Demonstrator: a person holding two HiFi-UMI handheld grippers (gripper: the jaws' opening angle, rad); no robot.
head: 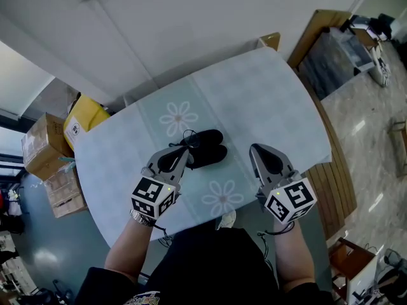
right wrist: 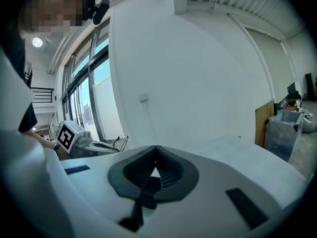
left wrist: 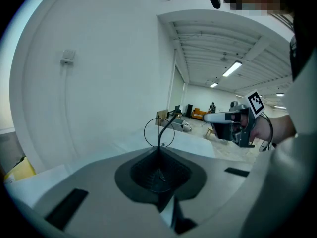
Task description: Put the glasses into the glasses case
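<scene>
Left gripper (left wrist: 159, 155) clamps the glasses (left wrist: 159, 132).
We hold them by the open case (head: 210, 149); our right gripper (right wrist: 156, 148) sits closed, empty.

Desk (head: 267, 100) with pale blue floral cloth: far half, left side and right side bare, open to approach from any edge. Only obstacle on top is the black rounded glasses case (head: 206, 148), mid-desk toward the near edge. Left gripper (head: 186, 149) sits over its left end, thin black wire-frame glasses (left wrist: 159, 132) sticking out past the closed jaws. Right gripper (head: 255, 149) is right of the case, clear gap between. White wall (head: 191, 24) runs behind the far edge, wooden board (head: 272, 40) at the far right corner. Yellow box (head: 86, 116) and brown cardboard boxes (head: 44, 145) stand off the left edge.
</scene>
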